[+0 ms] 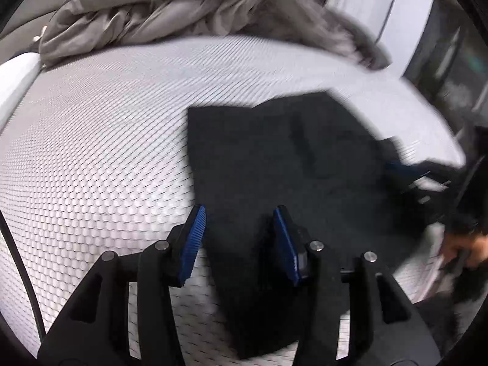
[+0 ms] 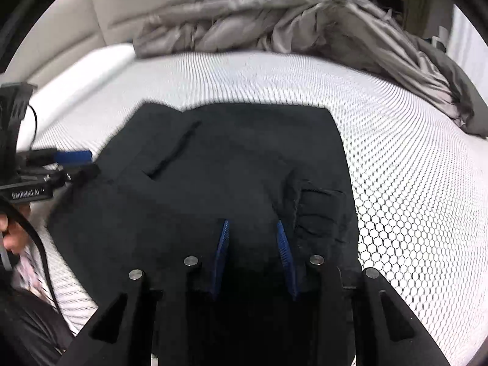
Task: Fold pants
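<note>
Pants [image 1: 274, 158] [image 2: 228, 167], black, of thick matte cloth, spread flat on white mattress cover with raised honeycomb weave [image 1: 91, 152] [image 2: 411, 183], toward near edge of bed. Far edge straight, with squared corners; near part cut off under both tools. In right wrist view, slanted slit pocket [image 2: 174, 152] left of centre and puckered patch pocket [image 2: 320, 210] to the right, close to right border of the cloth. Both lost to blur in left wrist view.

Left gripper [image 1: 239, 210] [image 2: 82, 163], black with ribbed blue pads, over near left part of the pants. Pads spread, with narrow strip of black cloth running between them; sliver of white cover showing between left pad and cloth edge, so no pinch there. Seen from right wrist view only at left frame edge, half cut off, tips at cloth border; contact hard to make out.

Right gripper [image 2: 251, 224] [image 1: 408, 167], same build, over near right part of the pants, just left of the patch pocket. Pads apart by a narrower gap, black cloth filling the space; black on black, so cannot tell whether pinched or merely lying below. In left wrist view a mere blue-and-black smear at right.

Right hand [image 1: 463, 244] and left hand [image 2: 12, 231] partly visible at frame edges, blurred, fingers indistinct.

Crumpled grey duvet [image 1: 167, 9] [image 2: 289, 21] heaped along far side, well apart from the pants. White bolster [image 2: 76, 82] and beige padded headboard [image 2: 106, 9] at far left, partly cropped.
</note>
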A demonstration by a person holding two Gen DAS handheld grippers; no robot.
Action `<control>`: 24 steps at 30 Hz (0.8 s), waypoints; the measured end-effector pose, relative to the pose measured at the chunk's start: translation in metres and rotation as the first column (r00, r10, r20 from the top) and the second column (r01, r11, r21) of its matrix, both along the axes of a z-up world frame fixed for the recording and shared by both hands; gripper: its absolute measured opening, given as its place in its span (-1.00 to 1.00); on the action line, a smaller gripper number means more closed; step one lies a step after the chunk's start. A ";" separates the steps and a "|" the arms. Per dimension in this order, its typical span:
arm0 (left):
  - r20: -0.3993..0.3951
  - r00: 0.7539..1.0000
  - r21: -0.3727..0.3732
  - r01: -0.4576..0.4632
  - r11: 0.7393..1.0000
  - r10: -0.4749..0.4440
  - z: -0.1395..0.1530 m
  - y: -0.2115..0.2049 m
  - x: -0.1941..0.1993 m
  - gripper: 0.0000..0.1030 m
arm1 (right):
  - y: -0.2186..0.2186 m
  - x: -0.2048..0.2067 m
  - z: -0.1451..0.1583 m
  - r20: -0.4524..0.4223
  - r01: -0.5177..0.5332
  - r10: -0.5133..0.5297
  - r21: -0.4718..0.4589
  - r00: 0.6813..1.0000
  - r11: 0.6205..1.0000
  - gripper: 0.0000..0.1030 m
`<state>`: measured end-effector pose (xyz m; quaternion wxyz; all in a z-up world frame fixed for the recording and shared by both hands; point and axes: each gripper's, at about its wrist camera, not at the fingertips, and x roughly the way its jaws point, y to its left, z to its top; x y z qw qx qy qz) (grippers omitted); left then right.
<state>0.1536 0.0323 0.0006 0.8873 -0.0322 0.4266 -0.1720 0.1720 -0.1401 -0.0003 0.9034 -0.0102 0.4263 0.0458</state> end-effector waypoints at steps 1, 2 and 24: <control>0.022 0.999 -0.029 0.039 0.999 -0.038 0.006 -0.009 -0.006 -0.15 | 0.007 -0.003 0.002 0.015 -0.020 0.020 0.027 1.000 0.999 -0.33; 0.030 0.998 -0.023 0.062 0.998 -0.062 0.009 -0.015 -0.007 -0.15 | 0.017 0.000 0.003 0.025 -0.055 0.054 0.062 0.998 0.997 -0.32; -0.011 0.957 0.133 0.287 0.948 -0.289 -0.015 -0.048 -0.039 -0.09 | 0.031 -0.040 -0.027 -0.032 -0.209 0.208 -0.019 0.978 0.978 -0.31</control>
